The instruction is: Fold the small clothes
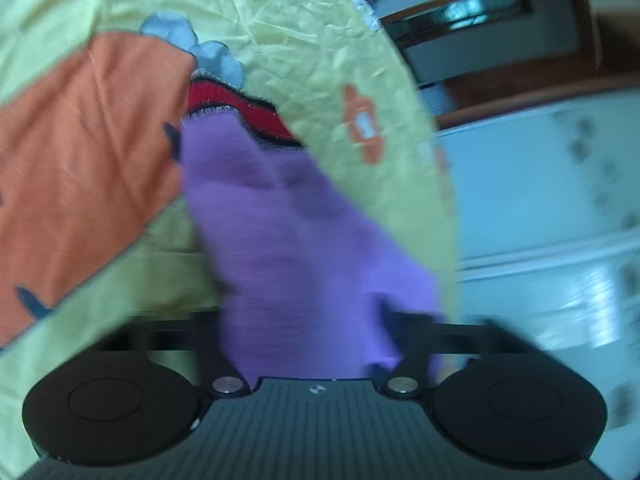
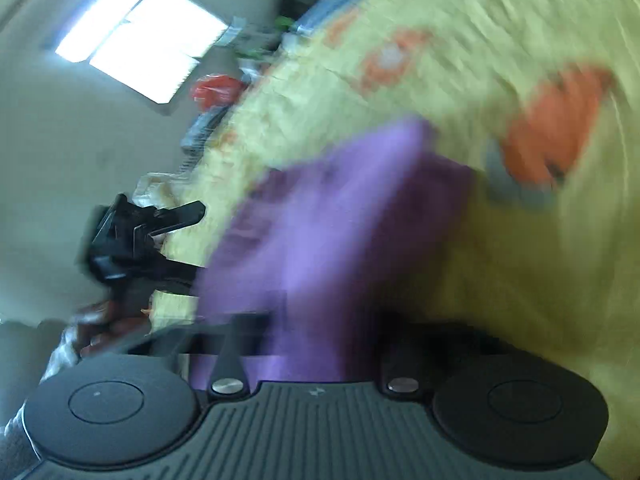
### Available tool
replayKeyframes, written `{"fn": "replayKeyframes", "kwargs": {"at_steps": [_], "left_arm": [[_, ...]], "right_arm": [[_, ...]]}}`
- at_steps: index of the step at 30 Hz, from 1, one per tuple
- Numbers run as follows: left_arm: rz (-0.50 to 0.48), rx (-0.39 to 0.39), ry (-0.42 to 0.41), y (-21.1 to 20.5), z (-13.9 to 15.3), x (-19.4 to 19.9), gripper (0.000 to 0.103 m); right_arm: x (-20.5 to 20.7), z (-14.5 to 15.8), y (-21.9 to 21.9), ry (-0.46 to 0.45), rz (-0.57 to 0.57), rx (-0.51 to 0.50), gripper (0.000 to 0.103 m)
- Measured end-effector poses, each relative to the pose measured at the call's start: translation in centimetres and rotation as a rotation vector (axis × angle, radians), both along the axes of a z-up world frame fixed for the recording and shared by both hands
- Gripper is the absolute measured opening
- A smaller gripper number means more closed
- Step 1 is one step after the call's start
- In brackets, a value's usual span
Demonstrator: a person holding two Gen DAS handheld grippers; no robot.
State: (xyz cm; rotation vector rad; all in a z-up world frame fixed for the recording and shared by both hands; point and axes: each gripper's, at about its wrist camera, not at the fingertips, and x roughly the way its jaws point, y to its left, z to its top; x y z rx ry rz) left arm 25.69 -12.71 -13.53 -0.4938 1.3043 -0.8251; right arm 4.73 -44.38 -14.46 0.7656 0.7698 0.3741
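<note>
- Yellow sheet (image 1: 304, 32) with orange patches covers the surface, apparently a table.
- Purple garment (image 1: 288, 232), red-trimmed, drapes onto it.
- Left gripper (image 1: 316, 320) and right gripper (image 2: 316, 320): jaws clamped on the garment, though blurred.

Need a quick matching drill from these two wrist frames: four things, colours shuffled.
Things:
1. garment running between the left gripper's fingers
2. knit band at the garment's far end
3. table cover
4. big patch printed on the cover

Colours:
a. orange
b. purple
c. pale yellow
d. red

Pairs: 1-b, 2-d, 3-c, 4-a
</note>
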Motion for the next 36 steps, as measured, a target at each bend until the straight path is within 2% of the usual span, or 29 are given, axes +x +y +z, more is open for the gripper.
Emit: {"fn": "replayKeyframes", "kwargs": {"at_steps": [2, 3, 6, 8, 10, 11, 15, 17, 18, 19, 20, 21, 22, 24, 25, 27, 28, 30, 32, 33, 34, 35, 36], "left_arm": [[-0.041, 0.105, -0.181, -1.0, 1.6, -1.8, 0.03], [-0.065, 0.167, -0.3, -1.8, 2.6, -3.3, 0.03], [-0.195, 0.356, -0.736, -5.4, 5.4, -9.6, 0.025], [-0.262, 0.41, -0.984, -7.1, 6.2, -13.6, 0.024], [-0.282, 0.393, -1.104, -8.0, 6.7, -15.7, 0.024], [-0.283, 0.386, -1.115, -8.6, 6.9, -15.7, 0.024], [-0.259, 0.334, -1.096, -11.8, 8.3, -12.5, 0.025], [-0.243, 0.309, -1.038, -13.2, 8.7, -9.6, 0.038], [-0.257, 0.318, -1.003, -14.1, 8.4, -7.9, 0.046], [-0.279, 0.366, -0.964, -15.3, 7.8, -6.0, 0.068], [-0.262, 0.432, -0.923, -16.0, 7.2, -4.3, 0.066], [-0.24, 0.448, -0.868, -15.8, 7.1, -3.0, 0.06], [-0.223, 0.399, -0.797, -14.8, 7.3, -2.3, 0.055], [-0.231, 0.226, -0.666, -11.7, 8.1, -2.6, 0.07], [-0.261, 0.173, -0.623, -10.4, 8.3, -3.4, 0.083], [-0.308, 0.096, -0.566, -7.8, 8.2, -6.0, 0.094], [-0.319, 0.082, -0.514, -6.8, 7.6, -7.2, 0.1], [-0.356, 0.097, -0.396, -5.6, 5.7, -9.0, 0.1], [-0.331, 0.12, -0.314, -4.5, 3.7, -10.1, 0.1], [-0.325, 0.104, -0.266, -4.2, 2.8, -10.4, 0.098], [-0.287, 0.071, -0.277, -3.6, 2.5, -10.6, 0.097], [-0.26, 0.055, -0.261, -3.4, 2.1, -10.4, 0.08], [-0.247, 0.028, -0.223, -3.3, 1.8, -10.4, 0.059]], "right_arm": [[-1.2, 1.3, 1.5, -0.05, -0.015, -0.129, 0.021], [-1.7, 2.1, 2.8, -0.092, -0.016, -0.212, 0.021], [-3.5, 4.5, 5.9, -0.198, -0.028, -0.403, 0.02], [-4.4, 5.9, 7.8, -0.276, -0.041, -0.549, 0.02], [-5.9, 7.0, 9.7, -0.354, -0.045, -0.688, 0.02], [-6.1, 7.4, 9.9, -0.366, -0.052, -0.718, 0.02], [-5.9, 8.3, 7.5, -0.364, -0.171, -0.74, 0.02], [-5.6, 8.4, 4.3, -0.318, -0.259, -0.684, 0.021], [-4.6, 7.7, 2.4, -0.261, -0.289, -0.647, 0.026], [-3.7, 6.5, 0.4, -0.188, -0.31, -0.642, 0.047], [-3.3, 5.3, -1.1, -0.08, -0.364, -0.668, 0.064], [-4.1, 4.6, -2.3, -0.002, -0.425, -0.666, 0.078], [-5.9, 4.3, -3.3, -0.006, -0.442, -0.612, 0.078], [-10.2, 3.9, -4.3, -0.06, -0.453, -0.477, 0.078], [-12.0, 3.6, -4.6, -0.081, -0.444, -0.422, 0.078], [-14.2, 2.8, -4.6, -0.091, -0.417, -0.345, 0.078], [-14.8, 2.3, -4.4, -0.078, -0.412, -0.309, 0.078], [-15.3, 1.6, -3.8, -0.098, -0.393, -0.263, 0.077], [-14.8, 1.0, -3.4, -0.086, -0.404, -0.259, 0.078], [-14.5, 1.0, -3.2, -0.086, -0.391, -0.235, 0.077], [-14.0, 1.0, -3.1, -0.082, -0.381, -0.224, 0.066], [-13.4, 1.1, -2.6, -0.058, -0.366, -0.239, 0.044], [-13.1, 1.1, -1.9, -0.025, -0.351, -0.251, 0.009]]}}
